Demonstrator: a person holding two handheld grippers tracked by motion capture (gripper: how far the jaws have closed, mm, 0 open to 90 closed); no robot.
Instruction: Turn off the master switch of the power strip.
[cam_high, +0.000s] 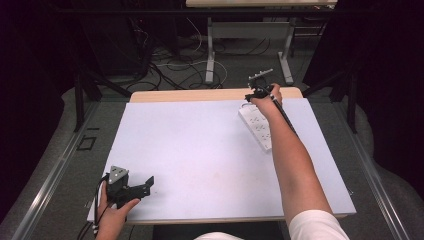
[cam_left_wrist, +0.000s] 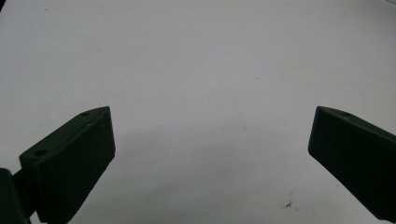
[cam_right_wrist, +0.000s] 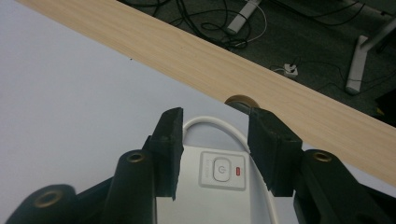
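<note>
Right gripper view: right tool (cam_right_wrist: 215, 140) jaws apart, straddling the power strip's (cam_right_wrist: 219, 196) switch end; left tool (cam_left_wrist: 210, 154) jaws apart over bare counter (cam_left_wrist: 196, 56).

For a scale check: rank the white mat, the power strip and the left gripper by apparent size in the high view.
1. White mat, by far the largest.
2. Power strip and left gripper look close; the arm hides part of the strip and the gripper sits nearer the camera, so no ranking.

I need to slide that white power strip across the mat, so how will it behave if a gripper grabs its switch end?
The power strip looks like rigid moulded plastic, so it should probably move as one stiff piece. Its flat body likely won't roll or tip. The smooth casing may slip between the right hand-held gripper jaws, and its white cable, looping behind, could drag.
</note>
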